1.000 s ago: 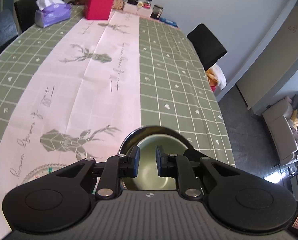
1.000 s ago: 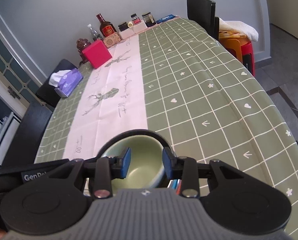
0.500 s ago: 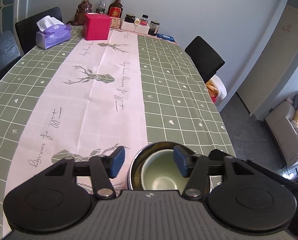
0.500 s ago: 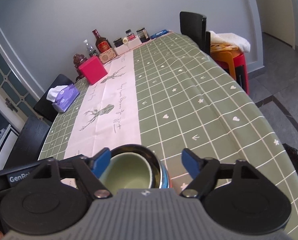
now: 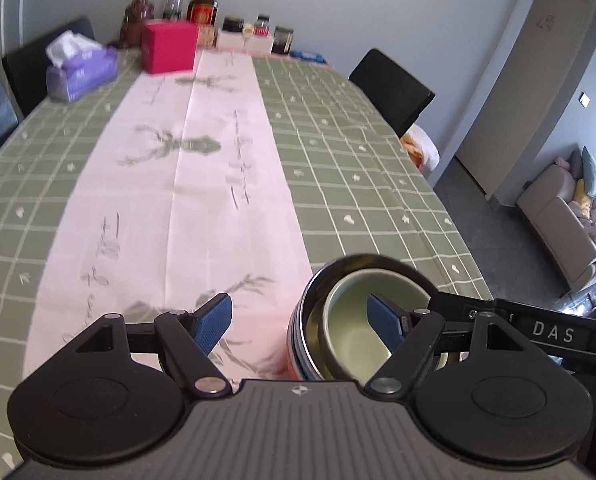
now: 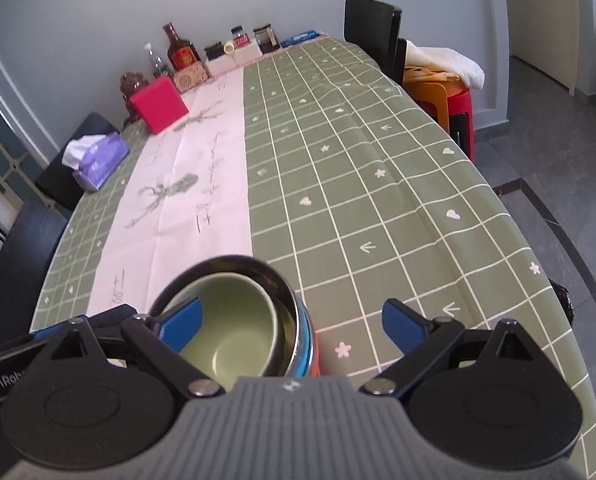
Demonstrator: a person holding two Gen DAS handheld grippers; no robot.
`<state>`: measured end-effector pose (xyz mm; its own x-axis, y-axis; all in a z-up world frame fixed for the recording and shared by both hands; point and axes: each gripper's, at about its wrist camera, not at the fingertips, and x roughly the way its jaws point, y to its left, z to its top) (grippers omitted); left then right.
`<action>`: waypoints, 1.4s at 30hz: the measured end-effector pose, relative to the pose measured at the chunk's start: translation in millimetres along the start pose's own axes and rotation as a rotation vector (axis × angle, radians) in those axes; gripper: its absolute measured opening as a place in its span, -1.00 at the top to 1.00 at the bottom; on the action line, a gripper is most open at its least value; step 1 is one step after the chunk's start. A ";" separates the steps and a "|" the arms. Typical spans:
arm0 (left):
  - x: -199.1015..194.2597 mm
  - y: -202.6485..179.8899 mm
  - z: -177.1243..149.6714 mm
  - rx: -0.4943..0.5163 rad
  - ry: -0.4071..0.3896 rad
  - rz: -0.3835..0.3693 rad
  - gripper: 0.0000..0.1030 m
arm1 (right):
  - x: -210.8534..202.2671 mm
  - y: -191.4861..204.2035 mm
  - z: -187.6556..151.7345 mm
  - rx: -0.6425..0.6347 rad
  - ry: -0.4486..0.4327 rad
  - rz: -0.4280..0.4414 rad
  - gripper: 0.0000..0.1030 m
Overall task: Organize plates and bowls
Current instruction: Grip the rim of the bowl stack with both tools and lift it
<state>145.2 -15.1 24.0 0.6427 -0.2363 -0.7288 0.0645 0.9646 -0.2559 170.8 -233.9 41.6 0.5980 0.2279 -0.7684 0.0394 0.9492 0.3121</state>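
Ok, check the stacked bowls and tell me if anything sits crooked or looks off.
The green bowl sits off-centre inside the steel bowl, pushed toward one side of the rim rather than nested evenly. Nothing looks spilled or broken. Both sets of jaws are opening, gripping nothing.

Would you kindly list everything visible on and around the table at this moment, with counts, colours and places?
green bowl: one, pale green, nested inside the metal bowl at the near table edge
metal bowl: one, shiny steel inside with a blue and red outside, holding the green bowl
tablecloth: one, green checked with a pink centre strip
red box: one, far end
tissue pack: one, purple, far left
bottles and jars: several, along the far wall
chairs: black, around the table, count unclear
stools: stacked, orange and red, with a white cloth on top
sofa: one, beige, next room
left gripper: blue pads, opening, holding nothing
right gripper: blue pads, opening, holding nothing
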 end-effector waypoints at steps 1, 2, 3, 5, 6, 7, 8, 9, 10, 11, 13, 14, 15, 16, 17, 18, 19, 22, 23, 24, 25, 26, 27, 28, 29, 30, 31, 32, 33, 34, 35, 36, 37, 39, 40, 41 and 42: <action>3.3 2.6 -0.1 -0.006 0.014 0.000 -0.75 | 1.0 -0.8 -0.5 0.005 0.005 -0.001 -0.84; 6.9 4.7 -0.1 -0.007 0.029 0.003 -0.75 | 2.4 -1.8 -0.6 0.011 0.014 0.001 -0.84; 10.8 7.4 -0.4 -0.010 0.046 0.000 -0.75 | 3.9 -3.0 -0.7 0.018 0.026 0.003 -0.84; 17.7 13.2 -1.5 -0.028 0.073 -0.034 -0.75 | 7.5 -6.0 -0.6 0.035 0.048 0.009 -0.84; 21.0 16.3 -2.0 -0.046 0.081 -0.057 -0.75 | 9.5 -7.4 -0.6 0.046 0.060 0.012 -0.84; 24.1 19.1 -2.0 -0.065 0.089 -0.071 -0.75 | 11.4 -8.1 -0.8 0.055 0.070 0.013 -0.84; 26.8 21.3 -2.2 -0.082 0.097 -0.080 -0.75 | 13.3 -8.9 -1.0 0.062 0.079 0.016 -0.84; 29.2 23.2 -2.6 -0.096 0.102 -0.091 -0.75 | 14.8 -9.2 -1.2 0.066 0.087 0.019 -0.84; 31.4 24.4 -2.8 -0.105 0.108 -0.101 -0.75 | 16.3 -9.5 -1.4 0.071 0.093 0.020 -0.84; 33.6 24.9 -2.8 -0.109 0.121 -0.110 -0.74 | 17.7 -9.6 -1.7 0.075 0.099 0.021 -0.84; 37.2 25.9 -3.2 -0.115 0.137 -0.122 -0.68 | 21.3 -9.2 -1.8 0.076 0.111 0.026 -0.84; 38.2 26.6 -3.4 -0.117 0.139 -0.124 -0.68 | 23.1 -9.1 -2.1 0.080 0.116 0.029 -0.84; 39.5 27.5 -3.1 -0.121 0.140 -0.124 -0.68 | 25.0 -9.5 -2.2 0.085 0.122 0.032 -0.84; 40.5 28.5 -3.0 -0.126 0.141 -0.124 -0.68 | 26.9 -10.0 -2.6 0.092 0.129 0.033 -0.84; 41.7 29.4 -2.9 -0.130 0.145 -0.127 -0.68 | 29.3 -11.0 -2.9 0.104 0.139 0.035 -0.84; 42.8 30.6 -3.1 -0.134 0.150 -0.130 -0.68 | 31.8 -12.1 -3.1 0.118 0.149 0.038 -0.84; 45.2 31.6 -2.6 -0.139 0.156 -0.134 -0.68 | 34.3 -13.3 -3.3 0.130 0.158 0.044 -0.84; 51.3 33.5 -3.3 -0.149 0.178 -0.148 -0.56 | 41.5 -15.4 -5.0 0.162 0.188 0.067 -0.81; 52.7 33.7 -3.9 -0.151 0.182 -0.153 -0.55 | 43.6 -15.5 -5.6 0.169 0.199 0.071 -0.77; 54.3 34.0 -4.7 -0.153 0.187 -0.159 -0.53 | 45.0 -15.4 -6.4 0.171 0.208 0.072 -0.76; 55.8 34.1 -5.2 -0.154 0.194 -0.163 -0.51 | 45.8 -15.0 -7.0 0.172 0.213 0.070 -0.76; 57.1 34.1 -5.6 -0.156 0.201 -0.166 -0.50 | 46.4 -14.9 -7.5 0.176 0.214 0.067 -0.72; 58.5 34.2 -5.8 -0.160 0.207 -0.171 -0.46 | 47.1 -15.4 -7.8 0.180 0.219 0.062 -0.65; 59.9 34.2 -5.8 -0.166 0.213 -0.176 -0.42 | 48.0 -16.7 -8.0 0.190 0.224 0.062 -0.52; 60.8 34.2 -5.8 -0.171 0.217 -0.183 -0.40 | 48.8 -19.2 -8.3 0.209 0.230 0.066 -0.44; 61.7 34.0 -5.8 -0.175 0.220 -0.189 -0.39 | 49.9 -22.7 -8.7 0.234 0.237 0.075 -0.43; 62.5 33.7 -5.7 -0.178 0.222 -0.191 -0.39 | 50.6 -25.7 -9.1 0.258 0.243 0.086 -0.41; 63.3 33.4 -5.9 -0.181 0.225 -0.192 -0.37 | 51.4 -29.3 -9.5 0.286 0.251 0.102 -0.40; 64.5 32.6 -6.0 -0.183 0.230 -0.191 -0.32 | 51.7 -32.0 -9.9 0.309 0.256 0.115 -0.38; 65.3 31.7 -6.4 -0.182 0.235 -0.189 -0.27 | 51.7 -34.1 -10.3 0.327 0.260 0.123 -0.31; 66.1 30.4 -7.0 -0.179 0.241 -0.187 -0.26 | 51.8 -35.7 -10.7 0.339 0.264 0.128 -0.26; 66.6 29.0 -7.8 -0.178 0.245 -0.183 -0.26 | 51.4 -36.7 -11.0 0.349 0.267 0.132 -0.24; 66.8 27.8 -8.9 -0.180 0.247 -0.181 -0.26 | 51.1 -37.1 -11.3 0.353 0.270 0.134 -0.21; 67.7 25.1 -11.3 -0.183 0.253 -0.181 -0.26 | 51.3 -36.8 -12.1 0.354 0.276 0.137 -0.20; 68.3 24.0 -12.4 -0.184 0.256 -0.181 -0.26 | 51.7 -36.7 -12.7 0.355 0.281 0.138 -0.17; 68.9 22.5 -13.7 -0.186 0.261 -0.178 -0.26 | 52.1 -36.6 -13.5 0.357 0.285 0.140 -0.14; 69.2 21.7 -14.8 -0.189 0.261 -0.175 -0.22 | 53.1 -37.2 -14.5 0.361 0.292 0.144 -0.13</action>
<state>179.8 -12.2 -41.3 0.4166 -0.4414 -0.7948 -0.0016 0.8739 -0.4861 189.5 -253.9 -18.9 0.3701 0.4517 -0.8118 0.2791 0.7794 0.5610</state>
